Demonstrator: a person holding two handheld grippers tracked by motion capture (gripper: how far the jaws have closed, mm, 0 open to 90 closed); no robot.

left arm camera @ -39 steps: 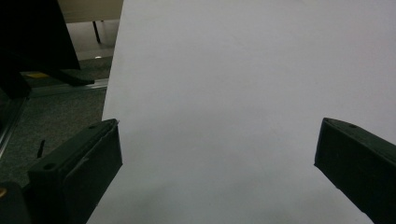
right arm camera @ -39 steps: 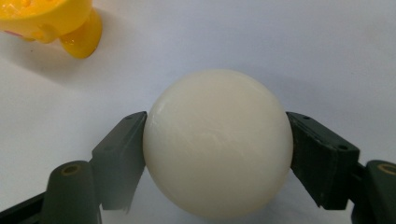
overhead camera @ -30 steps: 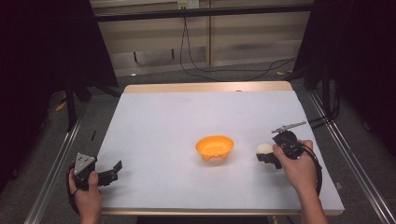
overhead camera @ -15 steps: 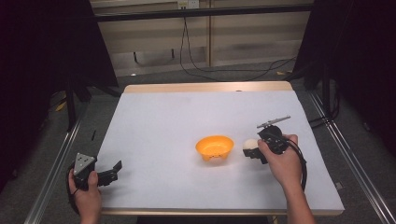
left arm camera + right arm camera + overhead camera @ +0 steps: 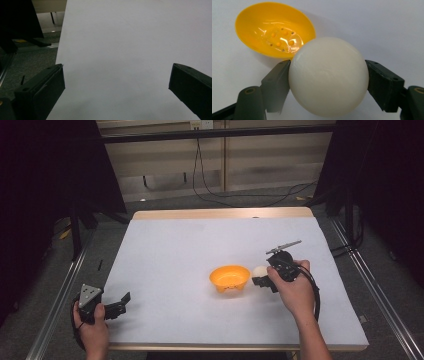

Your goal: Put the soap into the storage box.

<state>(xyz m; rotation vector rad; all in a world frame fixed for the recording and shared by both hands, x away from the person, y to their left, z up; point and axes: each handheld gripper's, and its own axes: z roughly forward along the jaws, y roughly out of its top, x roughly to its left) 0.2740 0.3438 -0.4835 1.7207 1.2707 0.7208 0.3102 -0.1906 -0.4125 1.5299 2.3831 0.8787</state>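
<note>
- A white table with a pale wooden far edge.
- Grey floor beyond it (black cables trail across).
- Metal rails along both sides.

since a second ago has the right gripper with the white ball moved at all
Yes. In the high view the right gripper, shut on the white ball, has moved left across the table toward the orange bowl, which stayed put. The ball is now beside the bowl's rim.

The white ball looks smooth and softly glossy, like plastic. The orange bowl is shiny, translucent plastic with bright highlights. The desk has a matt, pale covering over a wooden edge.
</note>
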